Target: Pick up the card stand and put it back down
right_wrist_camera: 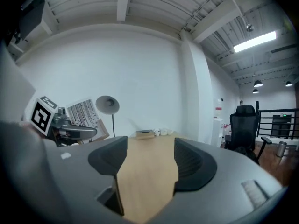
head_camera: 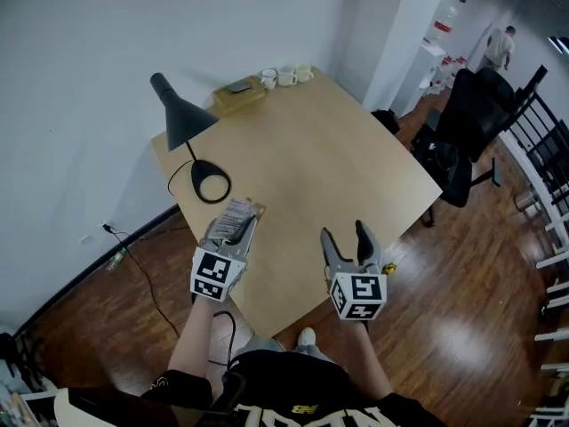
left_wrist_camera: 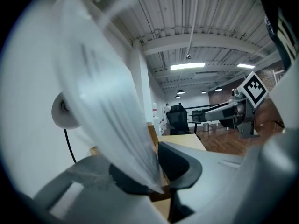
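Observation:
The card stand is a clear plastic holder with a printed card in it. My left gripper is shut on it, just above the near left part of the wooden table. In the left gripper view the stand rises as a tilted clear sheet from between the shut pads. My right gripper hangs open and holds nothing above the table's near edge. The right gripper view shows its jaws apart, with bare tabletop between them. The left gripper and the stand show at the left of that view.
A black desk lamp stands at the table's left, its round base just beyond the stand. A flat box and several cups sit at the far edge. A black office chair stands to the right. A cable trails over the floor.

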The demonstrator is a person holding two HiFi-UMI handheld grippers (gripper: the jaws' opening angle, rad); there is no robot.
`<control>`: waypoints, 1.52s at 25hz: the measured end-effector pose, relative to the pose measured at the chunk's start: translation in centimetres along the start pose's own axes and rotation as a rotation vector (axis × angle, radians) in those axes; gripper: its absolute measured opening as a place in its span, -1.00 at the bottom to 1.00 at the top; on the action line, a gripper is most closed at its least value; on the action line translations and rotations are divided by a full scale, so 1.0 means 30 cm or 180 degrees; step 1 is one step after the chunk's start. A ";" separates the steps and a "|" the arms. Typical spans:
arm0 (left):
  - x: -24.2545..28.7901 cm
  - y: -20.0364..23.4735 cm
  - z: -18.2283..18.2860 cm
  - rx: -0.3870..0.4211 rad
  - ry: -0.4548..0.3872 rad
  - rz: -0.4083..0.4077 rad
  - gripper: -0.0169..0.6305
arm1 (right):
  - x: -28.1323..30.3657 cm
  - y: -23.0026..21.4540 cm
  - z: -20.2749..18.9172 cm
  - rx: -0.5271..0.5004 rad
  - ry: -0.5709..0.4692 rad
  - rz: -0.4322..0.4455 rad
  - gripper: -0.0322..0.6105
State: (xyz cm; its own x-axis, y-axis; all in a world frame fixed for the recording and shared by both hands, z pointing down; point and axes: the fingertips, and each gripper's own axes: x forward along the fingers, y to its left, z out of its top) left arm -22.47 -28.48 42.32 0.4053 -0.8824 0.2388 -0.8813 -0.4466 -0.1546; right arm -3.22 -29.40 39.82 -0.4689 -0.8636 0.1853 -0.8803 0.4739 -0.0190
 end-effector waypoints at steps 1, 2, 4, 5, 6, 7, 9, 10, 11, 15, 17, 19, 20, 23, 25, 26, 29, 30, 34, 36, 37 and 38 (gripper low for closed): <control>0.009 0.019 -0.036 0.0054 0.0077 -0.0052 -0.76 | 0.014 0.018 -0.029 0.0009 0.0062 0.0035 0.10; 0.025 0.039 -0.073 0.0112 0.0159 -0.0113 -0.76 | 0.030 0.033 -0.063 0.0021 0.0130 0.0061 0.10; 0.075 0.088 -0.151 0.0220 0.0329 -0.0260 -0.77 | 0.067 0.061 -0.139 0.0053 0.0279 0.0102 0.10; 0.105 0.117 -0.185 0.0249 0.0396 -0.0342 -0.77 | 0.087 0.076 -0.177 0.0073 0.0347 0.0123 0.10; 0.137 0.146 -0.208 0.0254 0.0435 -0.0423 -0.77 | 0.105 0.089 -0.210 0.0088 0.0402 0.0144 0.10; 0.168 0.173 -0.219 0.0242 0.0448 -0.0503 -0.77 | 0.122 0.099 -0.237 0.0098 0.0444 0.0162 0.10; 0.228 0.216 -0.229 0.0223 0.0456 -0.0686 -0.77 | 0.151 0.108 -0.274 0.0114 0.0498 0.0177 0.10; 0.259 0.234 -0.236 0.0241 0.0471 -0.0780 -0.77 | 0.165 0.107 -0.285 0.0126 0.0508 0.0176 0.10; 0.293 0.252 -0.243 0.0276 0.0490 -0.0864 -0.77 | 0.181 0.102 -0.293 0.0138 0.0504 0.0169 0.10; 0.449 0.303 -0.275 0.0377 0.0542 -0.1171 -0.77 | 0.252 0.052 -0.340 0.0197 0.0489 0.0106 0.10; 0.523 0.307 -0.312 0.0399 0.0567 -0.1334 -0.77 | 0.277 0.022 -0.385 0.0244 0.0532 0.0052 0.10; 0.589 0.291 -0.357 0.0454 0.0583 -0.1507 -0.77 | 0.287 -0.005 -0.435 0.0279 0.0576 0.0008 0.10; 0.620 0.277 -0.378 0.0487 0.0580 -0.1598 -0.77 | 0.289 -0.019 -0.459 0.0295 0.0592 -0.0010 0.10; 0.714 0.236 -0.455 0.0593 0.0602 -0.1878 -0.77 | 0.296 -0.056 -0.532 0.0350 0.0619 -0.0051 0.10; 0.767 0.217 -0.527 0.0720 0.0670 -0.2045 -0.77 | 0.299 -0.063 -0.583 0.0396 0.0652 -0.0079 0.10; 0.789 0.208 -0.569 0.0787 0.0712 -0.2116 -0.77 | 0.298 -0.061 -0.607 0.0424 0.0670 -0.0089 0.10; 0.845 0.173 -0.686 0.0912 0.0814 -0.2309 -0.77 | 0.283 -0.049 -0.661 0.0487 0.0717 -0.0109 0.10; 0.859 0.157 -0.721 0.0939 0.0852 -0.2370 -0.77 | 0.276 -0.046 -0.671 0.0495 0.0730 -0.0111 0.10; 0.891 0.086 -0.798 0.1046 0.0866 -0.2558 -0.77 | 0.257 -0.046 -0.684 0.0484 0.0729 -0.0115 0.10; 0.896 0.044 -0.808 0.1082 0.0810 -0.2643 -0.77 | 0.249 -0.052 -0.683 0.0483 0.0708 -0.0111 0.10; 0.900 0.023 -0.811 0.1086 0.0796 -0.2669 -0.77 | 0.242 -0.055 -0.682 0.0491 0.0698 -0.0101 0.10; 0.905 0.007 -0.812 0.1076 0.0795 -0.2670 -0.76 | 0.234 -0.057 -0.680 0.0502 0.0685 -0.0087 0.10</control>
State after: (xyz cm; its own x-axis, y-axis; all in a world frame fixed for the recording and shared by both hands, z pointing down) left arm -17.56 -48.93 72.13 0.7779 -0.2128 0.5913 -0.1914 -0.9764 -0.0997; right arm -3.55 -32.77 61.20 -0.4337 -0.8112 0.3922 -0.9006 0.4037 -0.1609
